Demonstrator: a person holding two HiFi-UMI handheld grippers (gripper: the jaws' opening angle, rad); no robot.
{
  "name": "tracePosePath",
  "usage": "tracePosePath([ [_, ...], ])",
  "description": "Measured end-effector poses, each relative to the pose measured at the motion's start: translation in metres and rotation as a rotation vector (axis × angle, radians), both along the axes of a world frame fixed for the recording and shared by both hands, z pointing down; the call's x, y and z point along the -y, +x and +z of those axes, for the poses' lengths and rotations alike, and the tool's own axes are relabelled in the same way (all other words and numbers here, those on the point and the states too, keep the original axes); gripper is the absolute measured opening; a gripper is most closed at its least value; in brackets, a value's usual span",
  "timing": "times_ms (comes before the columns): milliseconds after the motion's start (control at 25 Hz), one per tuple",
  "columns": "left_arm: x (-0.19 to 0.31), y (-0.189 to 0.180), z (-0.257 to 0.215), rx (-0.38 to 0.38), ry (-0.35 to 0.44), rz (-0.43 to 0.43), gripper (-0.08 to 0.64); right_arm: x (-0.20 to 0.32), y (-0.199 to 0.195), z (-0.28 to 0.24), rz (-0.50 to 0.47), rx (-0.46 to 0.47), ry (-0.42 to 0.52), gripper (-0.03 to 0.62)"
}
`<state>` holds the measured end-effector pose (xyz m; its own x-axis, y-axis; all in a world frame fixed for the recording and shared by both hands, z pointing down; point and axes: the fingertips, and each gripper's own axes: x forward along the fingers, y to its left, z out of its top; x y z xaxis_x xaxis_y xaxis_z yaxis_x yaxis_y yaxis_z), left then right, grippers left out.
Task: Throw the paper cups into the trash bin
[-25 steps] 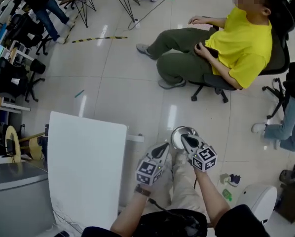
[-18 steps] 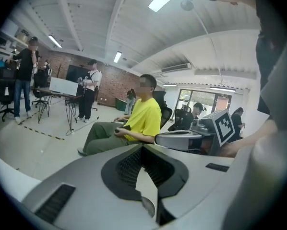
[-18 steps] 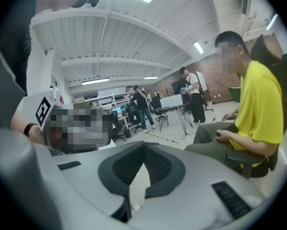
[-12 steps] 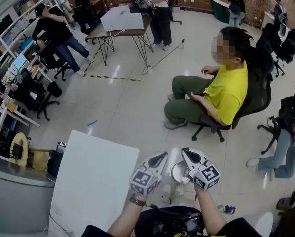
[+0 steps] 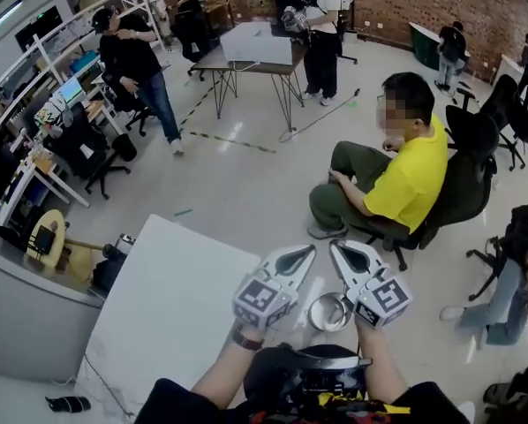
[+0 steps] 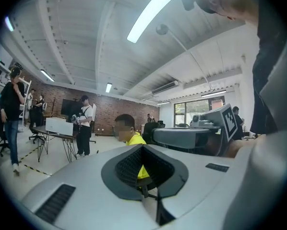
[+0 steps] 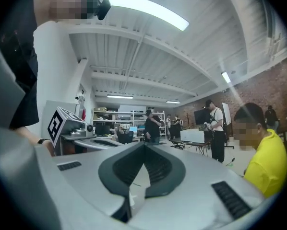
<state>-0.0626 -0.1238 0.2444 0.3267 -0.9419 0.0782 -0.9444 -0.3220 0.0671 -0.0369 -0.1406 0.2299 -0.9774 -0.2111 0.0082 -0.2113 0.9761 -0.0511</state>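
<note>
No paper cup shows in any view. A round shiny steel trash bin (image 5: 328, 313) stands on the floor just ahead of my body, between and below the two grippers. My left gripper (image 5: 306, 253) is held up in front of my chest, pointing forward, shut and empty. My right gripper (image 5: 338, 247) is beside it, also shut with nothing between its pads. In the left gripper view the left gripper (image 6: 143, 147) has its tips together, with the right gripper (image 6: 201, 138) alongside. In the right gripper view the right gripper (image 7: 144, 145) is likewise shut.
A white table (image 5: 171, 312) lies to my left, a grey counter (image 5: 26, 321) beyond it. A seated person in a yellow shirt (image 5: 410, 184) on an office chair is ahead at the right. More people, desks and chairs stand farther back. A black object (image 5: 68, 404) lies on the floor.
The head view has tilted up from the floor to the room. The bin has slid lower in the frame and now sits between the two marker cubes. Both grippers stay shut.
</note>
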Motion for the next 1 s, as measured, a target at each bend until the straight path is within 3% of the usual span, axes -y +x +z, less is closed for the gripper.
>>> tracePosePath([
  [880, -0.037, 0.029, -0.010, -0.006, -0.040, -0.101, 0.005, -0.035, 0.035, -0.011, -0.069, 0.007, -0.006, 0.000],
  [1000, -0.044, 0.027, -0.012, -0.009, -0.030, -0.110, 0.005, -0.041, 0.032, -0.018, -0.083, 0.051, -0.031, 0.000],
])
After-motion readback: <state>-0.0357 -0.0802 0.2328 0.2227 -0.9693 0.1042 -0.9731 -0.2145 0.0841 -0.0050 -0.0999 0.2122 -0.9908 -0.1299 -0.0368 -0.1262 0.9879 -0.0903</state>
